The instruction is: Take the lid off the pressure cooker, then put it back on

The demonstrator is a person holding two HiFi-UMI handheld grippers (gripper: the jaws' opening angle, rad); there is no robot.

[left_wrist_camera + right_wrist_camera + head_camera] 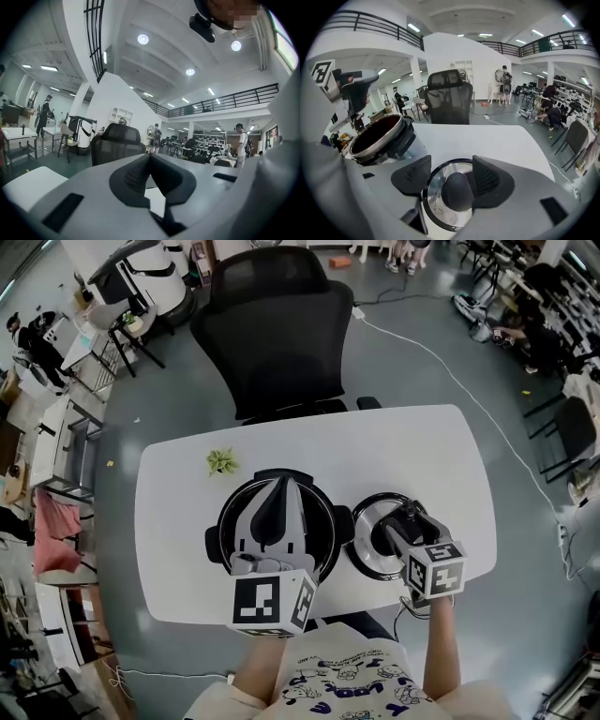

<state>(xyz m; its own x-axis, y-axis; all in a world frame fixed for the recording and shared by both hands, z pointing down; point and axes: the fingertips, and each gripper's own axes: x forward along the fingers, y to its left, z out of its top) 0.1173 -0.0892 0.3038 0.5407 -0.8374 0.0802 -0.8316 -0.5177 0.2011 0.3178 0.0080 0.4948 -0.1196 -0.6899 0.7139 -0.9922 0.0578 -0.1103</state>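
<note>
Beside the open pressure cooker (393, 140), its lid (364, 551); right gripper (451, 172) fingers apart astride the knob (457, 193), left gripper (150, 158) fingers together.

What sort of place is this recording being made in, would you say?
Probably a big open-plan lab or workshop office: a mezzanine with black railings overhead, rows of workbenches with people at them, and a mesh office chair at a white table.

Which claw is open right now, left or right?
The right claw: its jaws stand apart on either side of the black knob of the lid. The left claw, over the cooker pot, is shut with nothing in it.
</note>
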